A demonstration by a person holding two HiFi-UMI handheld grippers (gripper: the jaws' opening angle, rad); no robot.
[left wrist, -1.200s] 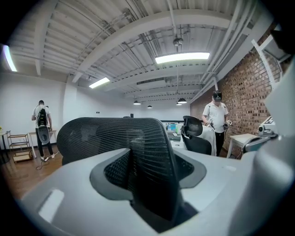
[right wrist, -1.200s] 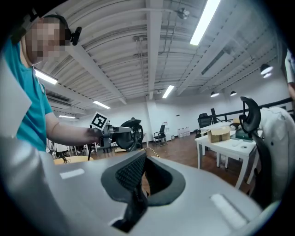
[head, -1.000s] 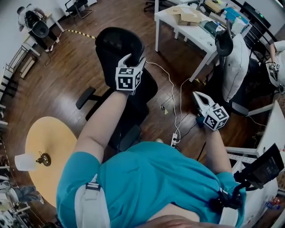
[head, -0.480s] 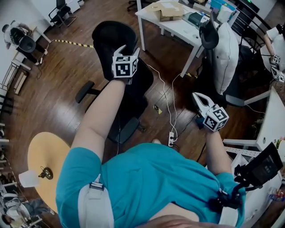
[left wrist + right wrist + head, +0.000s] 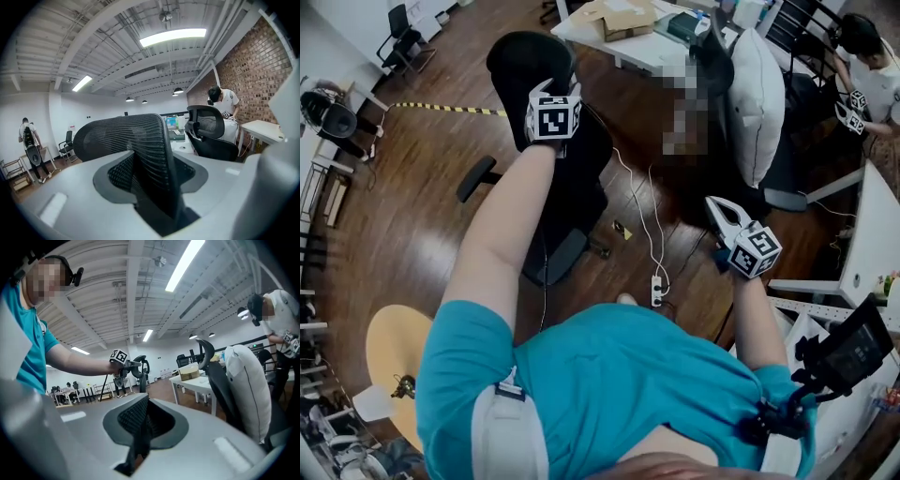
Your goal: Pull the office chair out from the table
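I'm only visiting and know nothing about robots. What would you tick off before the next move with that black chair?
1. Grip: ok. The left gripper has the edge of the headrest between its fingers, which have just been closing on it.
2. Right gripper: ok. Fingers together, holding nothing, off to the side of the office chair.
3. Gap to the white table: ok. The chair stands apart from it.
4. Floor: not ok. A white cable and a power strip lie beside the chair's base.
5. The wheels: cannot tell. They are hidden under the chair.
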